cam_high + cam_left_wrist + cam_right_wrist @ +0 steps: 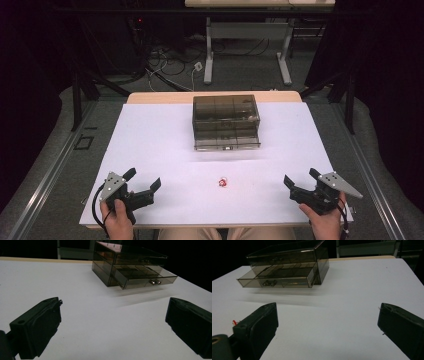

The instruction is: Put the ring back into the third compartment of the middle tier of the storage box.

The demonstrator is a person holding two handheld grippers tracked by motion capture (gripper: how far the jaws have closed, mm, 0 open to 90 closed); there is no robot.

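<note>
From above, the left gripper (pixel 145 182) and right gripper (pixel 300 179) rested wide apart, holding nothing, with a small red object (pixel 222 182), possibly a clip, between them. In the left gripper view, the smoked drawer box (pixel 130 267) stood ahead, its lower drawer pulled out. In the right gripper view, the jaws gaped, empty.

Probably lab: black curtains (pixel 30 75); floor cables (pixel 165 65); white-covered table (pixel 150 145).
</note>
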